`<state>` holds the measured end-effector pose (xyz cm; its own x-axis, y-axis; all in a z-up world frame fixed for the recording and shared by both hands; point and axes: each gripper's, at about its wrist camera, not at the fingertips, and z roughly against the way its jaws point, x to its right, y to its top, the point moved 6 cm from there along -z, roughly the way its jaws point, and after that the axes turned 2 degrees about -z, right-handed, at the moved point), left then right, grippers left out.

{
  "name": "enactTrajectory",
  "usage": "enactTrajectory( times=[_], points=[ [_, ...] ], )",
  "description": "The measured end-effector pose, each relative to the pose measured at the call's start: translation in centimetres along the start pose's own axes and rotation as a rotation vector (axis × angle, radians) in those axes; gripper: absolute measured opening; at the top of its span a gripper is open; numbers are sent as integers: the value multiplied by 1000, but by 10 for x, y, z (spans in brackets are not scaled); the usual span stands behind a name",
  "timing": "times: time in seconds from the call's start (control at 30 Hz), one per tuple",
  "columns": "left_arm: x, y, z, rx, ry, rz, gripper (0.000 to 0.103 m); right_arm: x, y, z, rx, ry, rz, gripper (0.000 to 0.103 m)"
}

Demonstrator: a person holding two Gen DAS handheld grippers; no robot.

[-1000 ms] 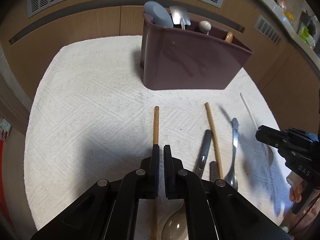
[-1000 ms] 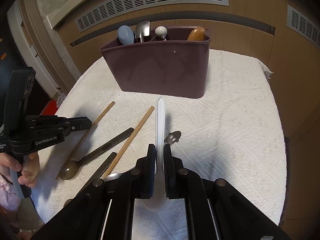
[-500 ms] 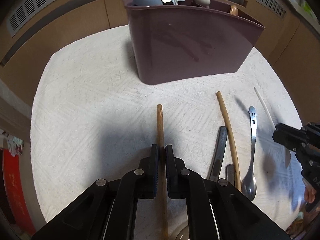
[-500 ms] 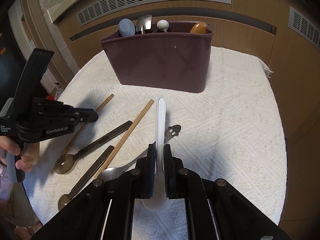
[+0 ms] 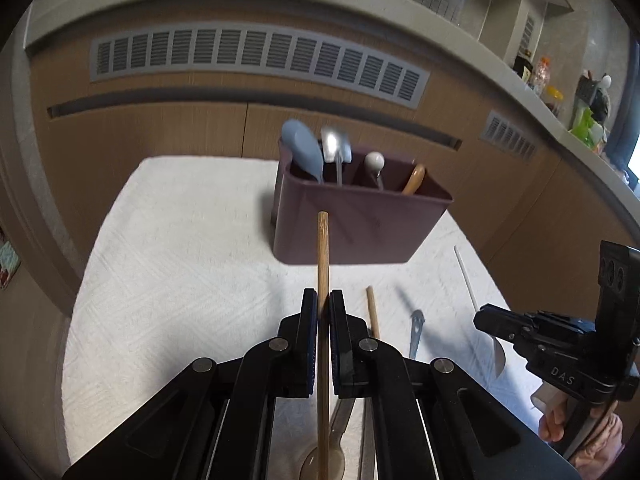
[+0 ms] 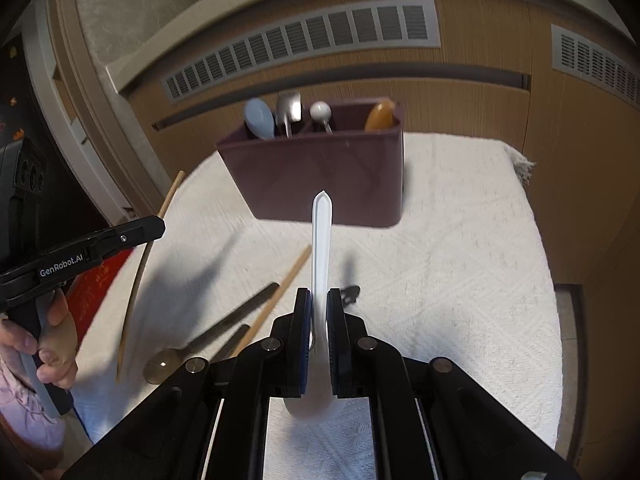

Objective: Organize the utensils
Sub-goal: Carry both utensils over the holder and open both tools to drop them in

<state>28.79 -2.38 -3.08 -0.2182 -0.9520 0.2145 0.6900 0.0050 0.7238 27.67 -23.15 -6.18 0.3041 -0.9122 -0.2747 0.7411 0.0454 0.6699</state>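
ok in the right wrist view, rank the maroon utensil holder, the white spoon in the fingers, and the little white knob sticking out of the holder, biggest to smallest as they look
1. Maroon utensil holder
2. White spoon, though it sits nearest the camera, so it looks inflated
3. White knob, clearly the smallest

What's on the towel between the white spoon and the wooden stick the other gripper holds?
In the right wrist view, a wooden chopstick and two dark metal handles lie there.
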Motion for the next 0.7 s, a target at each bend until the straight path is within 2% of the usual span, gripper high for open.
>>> enactTrajectory(
  times=[0.1, 0.23, 0.3, 0.37, 0.4, 0.47, 0.57, 0.63, 0.7],
  points=[
    [2, 9, 4, 11, -27, 16, 6, 1, 5, 5, 13, 24, -20, 7],
    [9, 20, 17, 80, -43, 27, 6, 2, 10, 7, 20, 55, -54, 7],
    [13, 31, 21, 112, -48, 32, 6, 2, 13, 9, 40, 47, -59, 7],
    [20, 52, 31, 159, -83, 41, 6, 2, 25, 19, 91, 45, -59, 7],
    [25, 65, 38, 193, -92, 38, 6, 0, 38, 29, 136, 48, -50, 7],
    [37, 99, 59, 319, -94, 15, 6, -8, 68, 53, 232, 42, -11, 7],
    [49, 137, 90, 548, -40, -4, 6, -18, 113, 85, 374, 23, 41, 7],
    [55, 154, 98, 642, -22, -10, 6, -21, 142, 100, 453, 33, 50, 7],
    [58, 168, 96, 696, -14, -19, 6, -24, 166, 103, 501, 47, 54, 7]
  ],
)
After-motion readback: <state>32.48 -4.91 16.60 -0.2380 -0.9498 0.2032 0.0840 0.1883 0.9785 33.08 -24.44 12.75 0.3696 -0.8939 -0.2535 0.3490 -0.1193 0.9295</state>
